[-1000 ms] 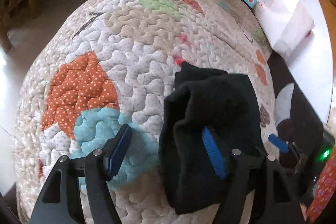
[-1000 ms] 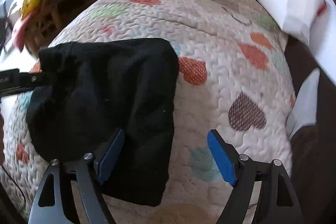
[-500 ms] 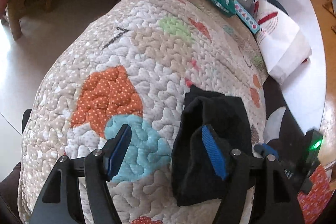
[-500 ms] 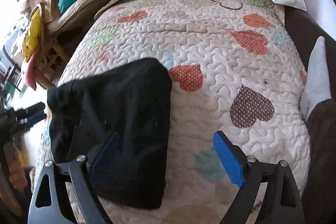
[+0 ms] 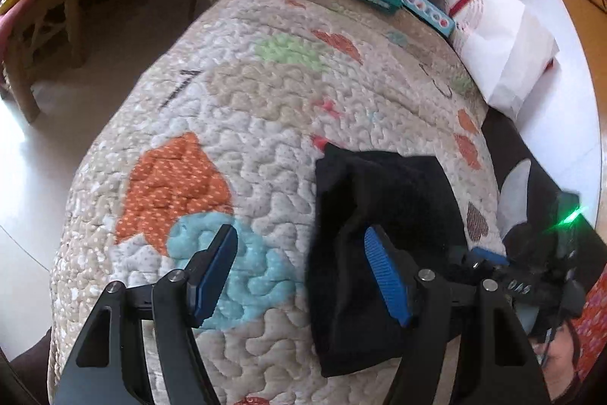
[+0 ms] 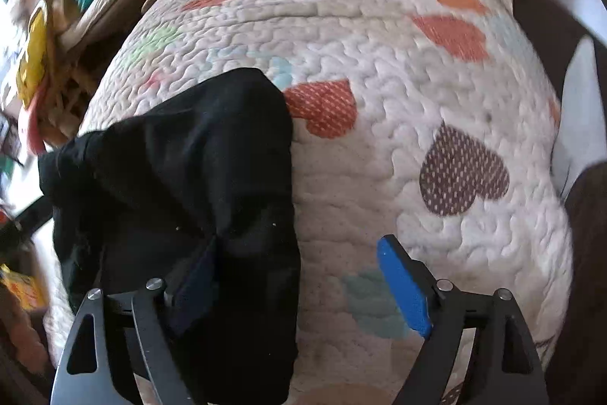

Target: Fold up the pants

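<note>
Looking down on the quilted cover (image 5: pixel 265 124) with its coloured patches, I judge the folding itself nearly done: the black pants (image 5: pixel 379 215) lie as a thick, compact bundle on the near part of the quilt, right of the orange and blue patches in the left wrist view. My left gripper (image 5: pixel 303 272) stands with its jaws spread, pinching nothing; its left pad (image 5: pixel 214 272) hangs over the blue patch and its right pad (image 5: pixel 385 276) over the bundle's near left part, whether touching the cloth I cannot tell. Farther right, my right gripper (image 6: pixel 299 287) has its jaws apart and closing a little; its left pad (image 6: pixel 193 287) sits dark against the pants (image 6: pixel 189 177), its right pad (image 6: pixel 404 287) over bare quilt, so the bundle's right edge lies between them with no pinch that I can see. The upper left corner looks puffed and loose. Next, I think, comes either pressing that bulge flat or taking the near edge for a last fold, and for that both jaws must actually bite on cloth.
</note>
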Available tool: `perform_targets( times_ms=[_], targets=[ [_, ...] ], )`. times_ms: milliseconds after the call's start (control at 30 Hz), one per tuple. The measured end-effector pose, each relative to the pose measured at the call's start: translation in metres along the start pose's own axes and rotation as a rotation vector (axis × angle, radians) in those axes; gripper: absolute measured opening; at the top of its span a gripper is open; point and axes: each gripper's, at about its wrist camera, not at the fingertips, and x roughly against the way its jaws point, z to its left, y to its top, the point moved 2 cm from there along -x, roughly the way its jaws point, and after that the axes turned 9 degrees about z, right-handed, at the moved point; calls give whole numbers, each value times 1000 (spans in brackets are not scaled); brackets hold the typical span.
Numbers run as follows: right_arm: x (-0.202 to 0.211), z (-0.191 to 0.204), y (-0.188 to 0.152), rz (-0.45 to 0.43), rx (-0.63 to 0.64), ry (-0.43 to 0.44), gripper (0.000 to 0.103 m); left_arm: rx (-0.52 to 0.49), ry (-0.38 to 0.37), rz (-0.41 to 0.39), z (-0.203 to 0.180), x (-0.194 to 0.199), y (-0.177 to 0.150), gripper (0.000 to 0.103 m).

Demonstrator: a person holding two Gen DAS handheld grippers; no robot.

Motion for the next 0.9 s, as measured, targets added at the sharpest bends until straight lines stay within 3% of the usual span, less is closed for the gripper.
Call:
perform_targets(
  times_ms=[167, 333, 900],
  targets=[
    [11, 9, 1, -35, 29, 58, 87, -38, 32, 61, -10, -19, -12, 69],
    [8, 7, 2, -32, 9, 91, 87, -93, 84, 59, -19, -22, -15, 72],
    [-1, 0, 0, -21, -24, 134, 88, -66, 44, 90, -17, -30, -14, 76]
  ],
)
